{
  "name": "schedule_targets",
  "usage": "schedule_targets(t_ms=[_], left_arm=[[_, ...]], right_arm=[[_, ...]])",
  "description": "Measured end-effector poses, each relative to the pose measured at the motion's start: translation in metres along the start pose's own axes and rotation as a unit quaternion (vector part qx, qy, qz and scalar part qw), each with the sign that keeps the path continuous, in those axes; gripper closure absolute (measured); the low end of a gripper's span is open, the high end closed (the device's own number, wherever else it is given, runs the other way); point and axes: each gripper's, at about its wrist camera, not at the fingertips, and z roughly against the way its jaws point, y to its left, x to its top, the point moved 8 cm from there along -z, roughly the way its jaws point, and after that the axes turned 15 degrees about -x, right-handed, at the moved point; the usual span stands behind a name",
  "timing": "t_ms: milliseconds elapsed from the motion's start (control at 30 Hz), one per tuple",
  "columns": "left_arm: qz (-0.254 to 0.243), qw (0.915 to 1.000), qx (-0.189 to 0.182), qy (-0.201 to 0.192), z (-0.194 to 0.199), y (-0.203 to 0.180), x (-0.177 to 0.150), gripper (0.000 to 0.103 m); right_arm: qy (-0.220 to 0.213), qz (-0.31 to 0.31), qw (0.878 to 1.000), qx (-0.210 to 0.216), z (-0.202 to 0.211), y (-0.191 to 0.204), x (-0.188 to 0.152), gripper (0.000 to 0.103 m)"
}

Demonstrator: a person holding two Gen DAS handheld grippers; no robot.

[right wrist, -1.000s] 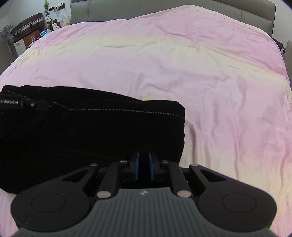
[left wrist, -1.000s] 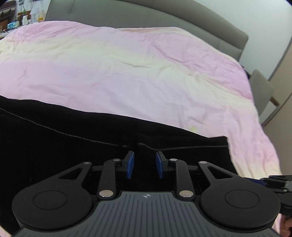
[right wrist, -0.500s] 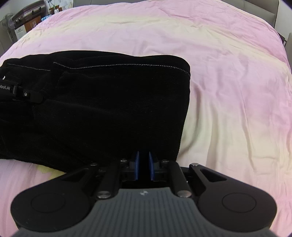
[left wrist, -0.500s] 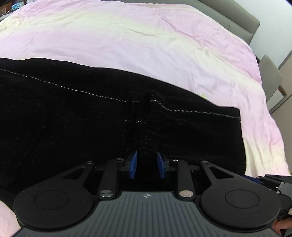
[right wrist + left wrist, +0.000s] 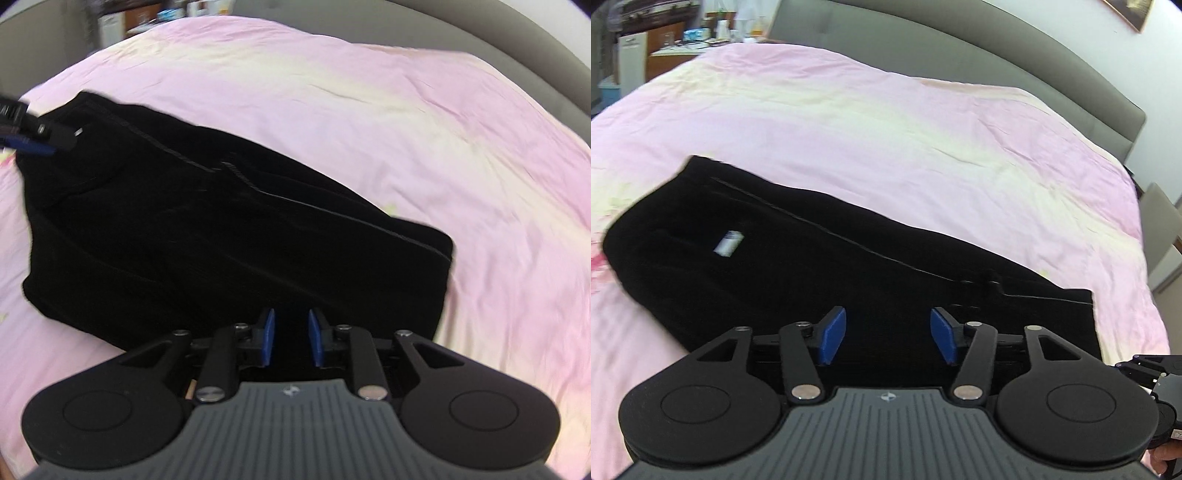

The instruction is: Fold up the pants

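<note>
The black pants (image 5: 849,280) lay folded on the pink bedspread (image 5: 886,140), well short of the grey headboard (image 5: 960,48). My left gripper (image 5: 888,336) gaped wide over their near edge, gripping nothing. My right gripper (image 5: 291,341) stood narrowly parted at the same edge, gripping nothing either.

A pink-and-cream bedspread (image 5: 886,140) covers a bed with a grey padded headboard (image 5: 960,48); cluttered wooden furniture (image 5: 665,40) stands beyond.
</note>
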Motion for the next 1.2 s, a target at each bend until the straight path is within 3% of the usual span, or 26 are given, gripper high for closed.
schedule_targets(t_ms=[167,333,633,867,1033,1133,1200], left_arm=[[0.034,0.9987,0.030,-0.022,0.031,0.057,0.009,0.028],[0.105,0.9921,0.047,-0.049,0.058,0.118,0.010,0.026],[0.214,0.9743,0.018,-0.068,0.076,0.197,-0.007,0.021],[0.284,0.9544,-0.038,-0.084,0.061,0.231,-0.009,0.020],[0.304,0.9475,-0.018,-0.096,0.037,0.255,-0.003,0.020],[0.320,0.9407,-0.030,-0.110,0.020,0.268,-0.001,0.011],[0.310,0.9438,-0.031,-0.112,0.012,0.269,0.002,0.018]], right_arm=[[-0.010,0.063,0.998,0.001,-0.002,0.040,0.033,0.086],[-0.003,0.081,0.997,-0.010,-0.013,0.061,0.053,0.086],[0.021,0.094,0.995,-0.013,-0.040,0.081,0.064,0.086],[0.045,0.110,0.993,-0.001,-0.062,0.091,0.067,0.092],[0.045,0.117,0.992,0.010,-0.066,0.090,0.065,0.093],[0.048,0.108,0.993,0.020,-0.067,0.085,0.061,0.093],[0.052,0.104,0.993,0.028,-0.070,0.083,0.058,0.093]])
